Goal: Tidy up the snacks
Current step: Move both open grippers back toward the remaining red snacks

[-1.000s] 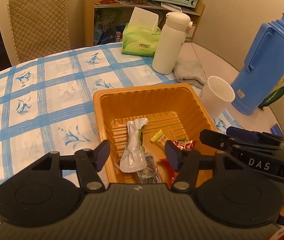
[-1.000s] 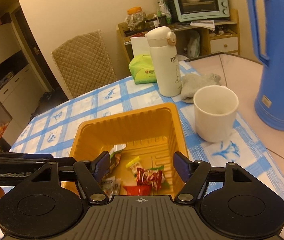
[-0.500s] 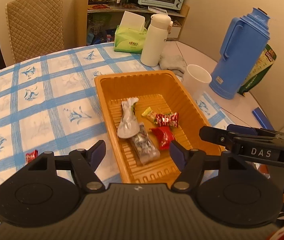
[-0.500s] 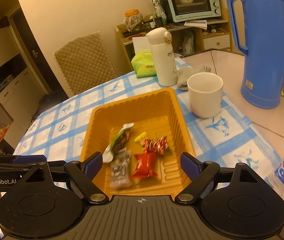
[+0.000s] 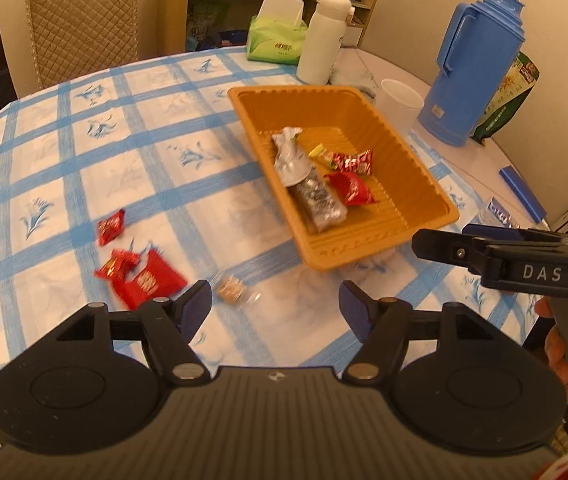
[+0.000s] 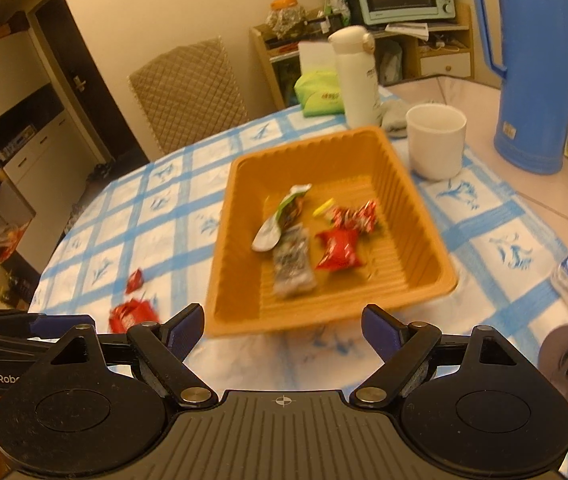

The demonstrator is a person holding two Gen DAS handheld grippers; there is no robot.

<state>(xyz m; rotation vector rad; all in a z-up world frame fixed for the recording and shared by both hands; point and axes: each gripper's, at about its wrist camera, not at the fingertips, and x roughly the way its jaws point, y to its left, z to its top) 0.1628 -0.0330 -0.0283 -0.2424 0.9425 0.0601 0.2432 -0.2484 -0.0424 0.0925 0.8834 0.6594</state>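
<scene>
I am looking at a rectangular orange plastic tray (image 5: pixel 423 184) with ribbed walls and a grooved floor, sitting on the round table's blue-and-white checked cloth (image 5: pixel 84 160). Inside it a crinkled silver foil pouch (image 5: pixel 289 158) is lying against a dark, clear-wrapped bar (image 5: pixel 317 200), with a puffy red glossy packet (image 5: pixel 349 188), a red twist-end candy (image 5: pixel 353 161) and a small yellow candy (image 5: pixel 321 153) just beside them. Out on the cloth, left of the tray, three red wrappers are resting: a small one (image 5: pixel 110 227), a creased one (image 5: pixel 117 265) and a larger flat sachet (image 5: pixel 152 282) touching it. A round brown sweet in clear film (image 5: pixel 232 292) is lying near the sachet, close to my left gripper (image 5: pixel 275 306), whose blue-padded fingers are spread wide and gripping nothing. My right gripper (image 6: pixel 282 330) is likewise splayed apart and empty, hovering at the tray's near rim (image 6: pixel 323 316).

Beyond the tray a plain white cylindrical cup (image 6: pixel 435 146) is standing beside a crumpled grey cloth (image 6: pixel 395 118), a tall white flask (image 6: pixel 355 76) and a green soft tissue pack (image 6: pixel 319 98). A tall blue plastic thermos jug (image 6: pixel 535 68) is standing well to the right, with a quilted beige chair (image 5: pixel 82 20) behind the table.
</scene>
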